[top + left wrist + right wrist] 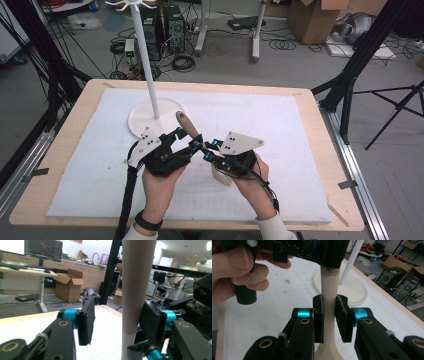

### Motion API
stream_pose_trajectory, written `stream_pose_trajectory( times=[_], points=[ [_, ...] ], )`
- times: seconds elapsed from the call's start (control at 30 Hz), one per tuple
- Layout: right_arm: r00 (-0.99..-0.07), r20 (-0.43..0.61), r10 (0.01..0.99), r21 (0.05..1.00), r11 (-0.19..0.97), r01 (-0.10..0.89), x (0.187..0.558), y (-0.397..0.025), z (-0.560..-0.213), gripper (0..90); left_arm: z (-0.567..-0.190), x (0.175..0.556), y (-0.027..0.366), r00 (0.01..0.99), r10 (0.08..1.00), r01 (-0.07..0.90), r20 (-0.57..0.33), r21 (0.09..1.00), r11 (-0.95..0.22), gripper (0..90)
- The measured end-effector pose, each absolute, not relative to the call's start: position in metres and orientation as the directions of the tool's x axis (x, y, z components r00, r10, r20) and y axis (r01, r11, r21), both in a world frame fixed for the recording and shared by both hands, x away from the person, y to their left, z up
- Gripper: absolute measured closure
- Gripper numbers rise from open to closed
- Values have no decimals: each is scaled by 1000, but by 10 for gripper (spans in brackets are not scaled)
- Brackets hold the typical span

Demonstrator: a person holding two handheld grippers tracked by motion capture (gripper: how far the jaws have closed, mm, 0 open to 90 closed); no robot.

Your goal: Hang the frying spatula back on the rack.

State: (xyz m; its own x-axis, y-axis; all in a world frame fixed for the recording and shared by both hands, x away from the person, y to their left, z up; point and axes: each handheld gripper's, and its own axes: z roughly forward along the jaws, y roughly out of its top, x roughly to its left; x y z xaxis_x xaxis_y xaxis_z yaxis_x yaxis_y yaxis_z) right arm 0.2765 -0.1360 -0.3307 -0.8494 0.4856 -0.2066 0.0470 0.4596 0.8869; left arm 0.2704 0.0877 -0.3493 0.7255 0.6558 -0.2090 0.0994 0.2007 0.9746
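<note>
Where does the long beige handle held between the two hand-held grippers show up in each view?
High view: the beige handle sticks up at centre, above both grippers.
Left gripper view: a tall column right of centre, against the right jaw.
Right gripper view: upright at centre, clamped between the jaws.
Shared landmark: the white stand, whose pole is at the right gripper view's upper right.

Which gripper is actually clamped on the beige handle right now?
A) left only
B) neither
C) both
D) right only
D: in the right gripper view the right gripper has both pads pressed on the beige handle, while in the left gripper view the left gripper stands open, with a clear gap between its left pad and the handle.
</note>
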Motion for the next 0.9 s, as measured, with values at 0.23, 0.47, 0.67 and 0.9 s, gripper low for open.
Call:
stream_pose_trajectory(
  times=[0.23, 0.47, 0.67, 0.9],
  points=[
    [-840, -211, 500, 886, 461, 52, 276, -136, -331, 776, -348, 271, 86, 748, 635, 93, -191, 978, 185, 631],
    [-838, -205, 506, 889, 454, 56, 278, -135, -333, 775, -346, 272, 86, 778, 607, 84, -163, 984, 156, 749],
    [-848, -204, 489, 893, 448, 44, 280, -135, -333, 757, -343, 277, 89, 807, 571, 87, -153, 986, 142, 755],
    [-851, -205, 484, 905, 425, 24, 280, -139, -332, 585, -333, 287, 101, 854, 507, 83, -117, 993, 90, 759]
  ],
)
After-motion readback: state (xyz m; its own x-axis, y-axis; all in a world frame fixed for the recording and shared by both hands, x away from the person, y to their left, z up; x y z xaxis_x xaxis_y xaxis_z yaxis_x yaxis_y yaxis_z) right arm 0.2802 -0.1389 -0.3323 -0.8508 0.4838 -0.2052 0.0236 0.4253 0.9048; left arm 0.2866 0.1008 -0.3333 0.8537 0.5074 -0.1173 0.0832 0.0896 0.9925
